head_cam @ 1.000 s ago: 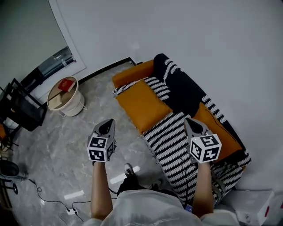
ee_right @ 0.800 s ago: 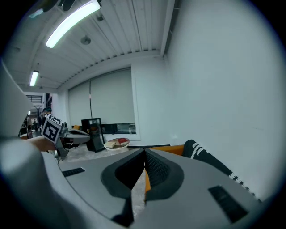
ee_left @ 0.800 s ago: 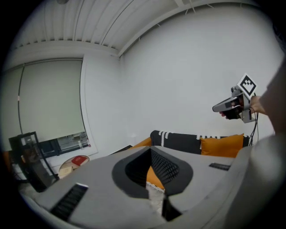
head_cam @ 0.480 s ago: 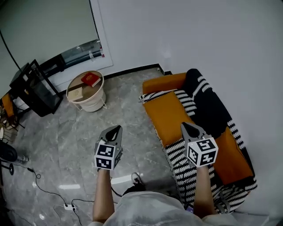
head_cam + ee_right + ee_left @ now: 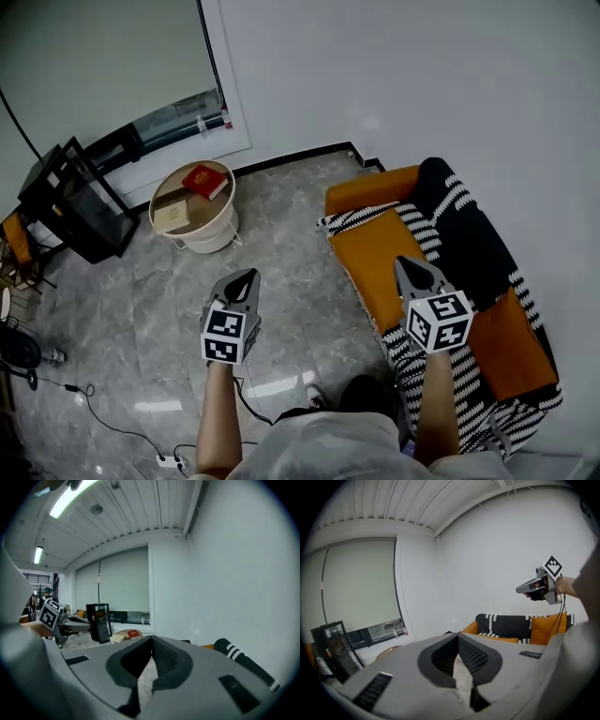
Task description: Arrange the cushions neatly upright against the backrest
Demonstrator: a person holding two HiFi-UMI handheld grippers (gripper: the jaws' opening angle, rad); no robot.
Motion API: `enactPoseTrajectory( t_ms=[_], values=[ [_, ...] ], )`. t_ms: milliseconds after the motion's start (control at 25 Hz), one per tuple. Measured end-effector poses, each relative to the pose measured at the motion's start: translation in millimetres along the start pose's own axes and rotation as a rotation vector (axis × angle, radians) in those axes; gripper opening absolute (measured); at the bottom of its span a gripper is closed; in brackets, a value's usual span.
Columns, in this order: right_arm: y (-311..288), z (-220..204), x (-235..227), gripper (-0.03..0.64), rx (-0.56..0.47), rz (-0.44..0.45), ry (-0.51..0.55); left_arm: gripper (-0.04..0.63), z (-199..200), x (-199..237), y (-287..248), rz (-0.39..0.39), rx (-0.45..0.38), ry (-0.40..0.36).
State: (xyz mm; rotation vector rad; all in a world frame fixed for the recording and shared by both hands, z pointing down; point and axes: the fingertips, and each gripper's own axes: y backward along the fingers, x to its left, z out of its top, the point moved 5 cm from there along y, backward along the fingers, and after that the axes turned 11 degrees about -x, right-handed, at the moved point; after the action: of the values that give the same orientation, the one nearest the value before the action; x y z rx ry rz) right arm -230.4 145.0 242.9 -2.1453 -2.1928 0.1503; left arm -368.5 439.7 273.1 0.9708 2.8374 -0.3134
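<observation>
The head view sits high above the sofa (image 5: 370, 190) and looks steeply down, so the sofa fills its lower right, with the marble floor (image 5: 141, 309) to the sofa's left; the left gripper view rides low behind the left gripper (image 5: 457, 635), out over the floor beside the sofa, facing nearly level at the wall behind it, with the sofa at middle distance and the right gripper (image 5: 519, 589) nearer, upper right; the right gripper view rides above the sofa's seat, facing past the sofa's orange end toward the window wall; all three views share the black cabinet (image 5: 70, 197) beyond that end; the head and right gripper views share the round table (image 5: 192, 202).
</observation>
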Motion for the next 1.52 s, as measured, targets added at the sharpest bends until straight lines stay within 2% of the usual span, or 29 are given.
enactPoseTrajectory(
  t_ms=[360,560,760,1080,1360,1520],
  values=[
    [-74.5,9.1,7.4,0.003,0.036,-0.016,0.016,0.014,-16.3,64.2,-45.2,-0.027,0.034,0.043],
    [-114.1,-13.0,-17.2,0.003,0.049,-0.055,0.000,0.014,-32.4,81.7,-94.9,-0.065,0.053,0.030],
    [-161.7,-18.2,-49.7,0.003,0.071,-0.118,-0.011,0.014,-32.9,118.8,-161.6,-0.108,0.085,0.019],
    [-216.6,-27.4,-108.5,0.003,0.106,-0.270,-0.037,0.014,-21.7,146.6,-283.0,-0.235,0.084,-0.021],
    [-215.6,-19.3,-136.8,0.003,0.083,-0.382,-0.029,0.014,-6.6,133.0,-366.0,-0.388,0.057,-0.040],
    [-206.3,-17.5,-148.9,0.003,0.106,-0.505,-0.044,0.014,-4.5,119.6,-409.7,-0.506,0.060,-0.039]
  ],
)
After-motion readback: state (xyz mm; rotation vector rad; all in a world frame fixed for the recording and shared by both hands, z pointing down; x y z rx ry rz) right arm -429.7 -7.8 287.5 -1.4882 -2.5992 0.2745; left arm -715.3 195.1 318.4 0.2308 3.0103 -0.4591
